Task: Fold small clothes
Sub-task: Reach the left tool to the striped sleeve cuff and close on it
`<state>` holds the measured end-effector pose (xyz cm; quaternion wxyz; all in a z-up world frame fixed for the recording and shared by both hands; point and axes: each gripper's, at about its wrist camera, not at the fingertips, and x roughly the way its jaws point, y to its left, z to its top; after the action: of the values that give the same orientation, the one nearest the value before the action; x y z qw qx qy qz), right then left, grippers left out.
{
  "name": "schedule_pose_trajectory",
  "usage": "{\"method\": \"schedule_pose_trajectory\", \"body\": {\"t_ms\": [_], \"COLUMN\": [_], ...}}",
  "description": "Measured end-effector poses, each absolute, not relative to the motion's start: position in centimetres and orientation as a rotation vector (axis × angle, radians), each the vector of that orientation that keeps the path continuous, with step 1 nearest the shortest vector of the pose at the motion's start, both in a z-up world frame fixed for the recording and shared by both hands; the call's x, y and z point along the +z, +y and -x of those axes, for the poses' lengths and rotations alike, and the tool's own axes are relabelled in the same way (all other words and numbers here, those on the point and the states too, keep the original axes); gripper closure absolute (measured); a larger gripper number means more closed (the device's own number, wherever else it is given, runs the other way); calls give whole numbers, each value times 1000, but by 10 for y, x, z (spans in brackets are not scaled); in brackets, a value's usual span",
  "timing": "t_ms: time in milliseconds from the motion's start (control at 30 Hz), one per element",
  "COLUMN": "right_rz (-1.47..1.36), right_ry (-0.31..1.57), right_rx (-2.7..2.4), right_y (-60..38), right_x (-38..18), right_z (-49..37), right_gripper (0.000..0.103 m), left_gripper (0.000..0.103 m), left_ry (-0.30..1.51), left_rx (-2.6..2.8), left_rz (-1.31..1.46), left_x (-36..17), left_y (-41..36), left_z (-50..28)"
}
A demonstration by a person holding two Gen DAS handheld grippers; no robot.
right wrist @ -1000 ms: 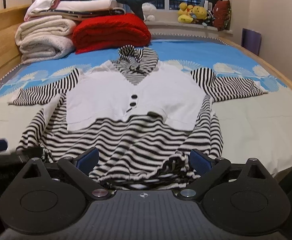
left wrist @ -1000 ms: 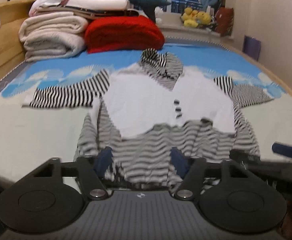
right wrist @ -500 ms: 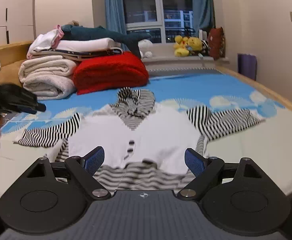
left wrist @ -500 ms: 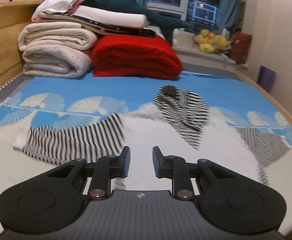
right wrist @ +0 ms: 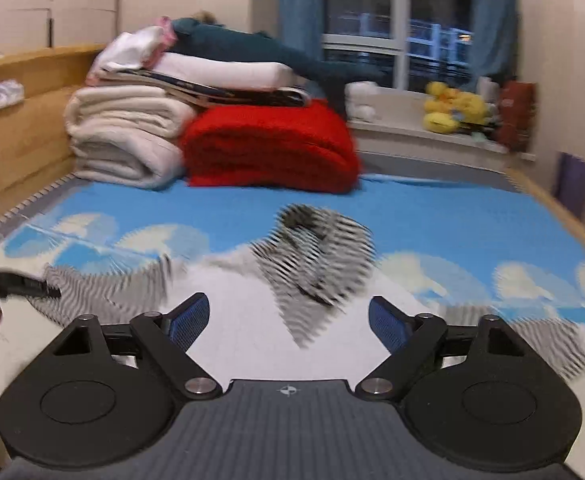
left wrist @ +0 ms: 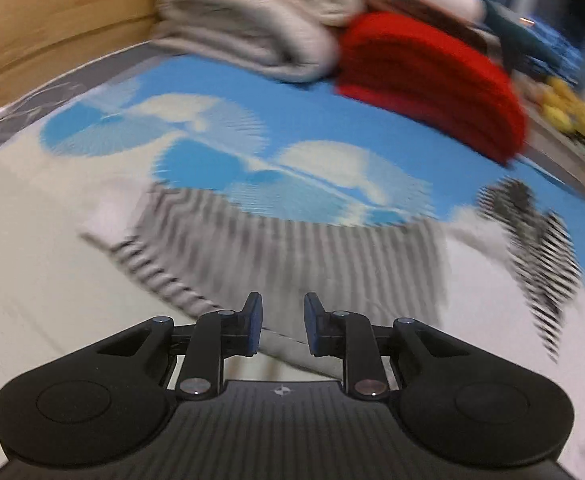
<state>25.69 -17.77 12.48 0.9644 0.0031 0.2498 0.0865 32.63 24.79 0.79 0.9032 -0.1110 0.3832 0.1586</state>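
A small hooded top with black-and-white stripes and a white front lies spread flat on the bed sheet (right wrist: 452,224). In the left wrist view, my left gripper (left wrist: 282,318) hovers over the outstretched striped sleeve (left wrist: 300,252). Its jaws stand a narrow gap apart with nothing pinched between them. The hood (left wrist: 532,240) lies off to its right. In the right wrist view, my right gripper (right wrist: 288,312) is above the white front (right wrist: 244,332), just short of the hood (right wrist: 316,256). Its jaws are wide and closing, with nothing between them. The left gripper (right wrist: 32,286) shows at the far left.
Folded cream blankets (right wrist: 124,136) and a red blanket (right wrist: 268,148) are stacked at the head of the bed against a wooden headboard (right wrist: 20,120). Yellow plush toys (right wrist: 452,112) sit on the windowsill. A wooden rail (right wrist: 564,216) edges the bed's right side.
Both grippers left the hem and moved up the garment. The left swung left over the striped sleeve and its jaws narrowed. The right rose toward the hood and its jaws narrowed a little.
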Motion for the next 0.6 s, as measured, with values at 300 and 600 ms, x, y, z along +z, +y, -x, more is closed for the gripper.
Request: {"method": "schedule_pose_trajectory", "body": {"t_ms": [300,600], "right_rz": [-118,-137], "right_ry": [618,682], "right_rx": [257,275], "right_y": [-174,-195], "right_x": [57,33], "right_z": [-328,-363], "right_gripper": [68,64], "left_gripper": [71,59], "left_ry": [831,878], "left_rx": [502,646], "left_rz": [573,678], "left_x": [-30,-69], "left_y": [344,374], "left_z": [-339,-363]}}
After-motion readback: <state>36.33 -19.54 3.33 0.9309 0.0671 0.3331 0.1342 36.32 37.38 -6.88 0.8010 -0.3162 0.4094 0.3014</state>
